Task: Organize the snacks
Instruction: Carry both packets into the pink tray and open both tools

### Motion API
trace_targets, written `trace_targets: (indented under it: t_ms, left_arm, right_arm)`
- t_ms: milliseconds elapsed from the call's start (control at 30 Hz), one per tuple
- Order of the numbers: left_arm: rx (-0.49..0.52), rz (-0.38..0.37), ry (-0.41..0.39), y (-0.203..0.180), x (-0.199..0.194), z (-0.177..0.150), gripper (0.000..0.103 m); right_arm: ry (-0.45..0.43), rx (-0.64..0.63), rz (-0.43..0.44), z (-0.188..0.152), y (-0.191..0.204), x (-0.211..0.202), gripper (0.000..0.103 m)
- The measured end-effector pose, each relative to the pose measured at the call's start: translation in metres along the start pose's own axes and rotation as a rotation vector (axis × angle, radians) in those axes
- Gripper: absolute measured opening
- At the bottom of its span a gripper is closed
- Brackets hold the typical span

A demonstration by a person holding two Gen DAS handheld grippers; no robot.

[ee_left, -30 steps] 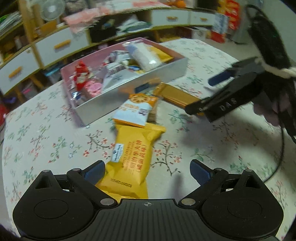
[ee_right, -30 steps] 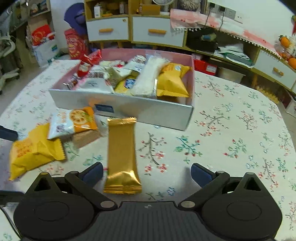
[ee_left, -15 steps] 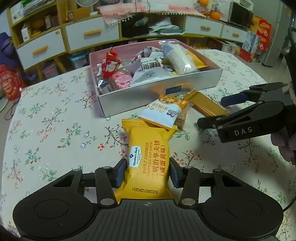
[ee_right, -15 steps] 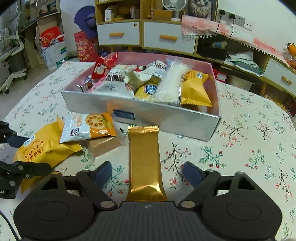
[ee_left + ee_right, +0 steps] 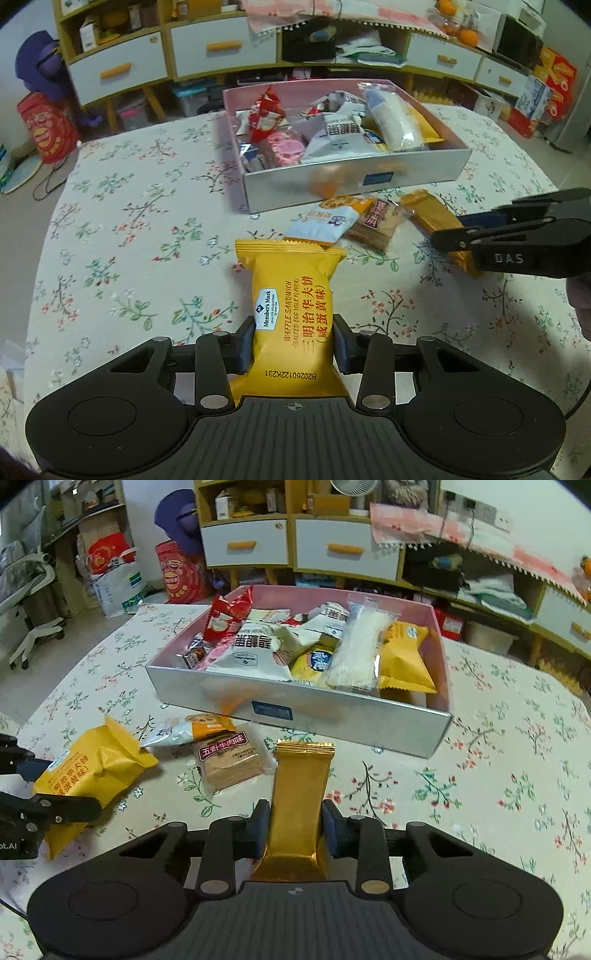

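The left gripper (image 5: 293, 345) has just been closing and now clamps a puffy yellow waffle packet (image 5: 291, 306) across its lower half; the glossy film bulges above the pads, and its crimped bottom seam is cut off behind the gripper body. The right gripper (image 5: 295, 827) has likewise just been closing and is clenched on a slim gold bar (image 5: 300, 797), a flat metallic foil wrapper with a serrated top edge; its lower end flares out and disappears under the gripper.

Both packets sit on a table (image 5: 122, 258) covered in a pale cloth printed with small flower sprigs. Past them, toward the table's far edge, stands a shallow rectangular box (image 5: 332, 716) with a matt silver outer wall, a small dark label and a pink lining. It is heaped with wrapped snacks: a crinkled red packet (image 5: 227, 614), white pillow bags with black print, a clear sleeve of something white and flaky (image 5: 360, 648), and another yellow packet (image 5: 404, 661) in its right corner. What lies beneath that heap is hidden.

Just in front of the box's silver wall lie two loose items, overlapping: a white and orange biscuit packet (image 5: 195, 727) and a clear-wrapped brown square (image 5: 229, 762) with a red label. The print on most wrappers is too small to read. In the left view the right gripper's black arms cover the lower part of the gold bar.
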State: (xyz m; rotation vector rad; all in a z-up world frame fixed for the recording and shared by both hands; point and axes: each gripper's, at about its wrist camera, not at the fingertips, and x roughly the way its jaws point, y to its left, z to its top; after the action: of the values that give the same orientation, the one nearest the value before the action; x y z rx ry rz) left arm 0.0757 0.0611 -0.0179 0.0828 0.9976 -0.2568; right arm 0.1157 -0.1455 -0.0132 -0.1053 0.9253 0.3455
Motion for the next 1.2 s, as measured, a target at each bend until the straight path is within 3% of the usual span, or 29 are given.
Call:
trace_targets:
  t_ms: [467, 633, 1200]
  left_arm:
    - [-0.078, -0.007, -0.082, 0.011, -0.028, 0.010, 0.037]
    - [-0.116, -0.044, -0.130, 0.015, -0.033, 0.019, 0.037]
    - [-0.310, -0.101, -0.238, 0.041, 0.006, 0.073, 0.037]
  right_arm:
    - [0.012, 0.184, 0.037, 0.005, -0.013, -0.035, 0.000]
    - [0.004, 0.213, 0.050, 0.010, -0.013, -0.041, 0.000]
    - [-0.050, 0.261, 0.041, 0.052, -0.019, -0.035, 0.000]
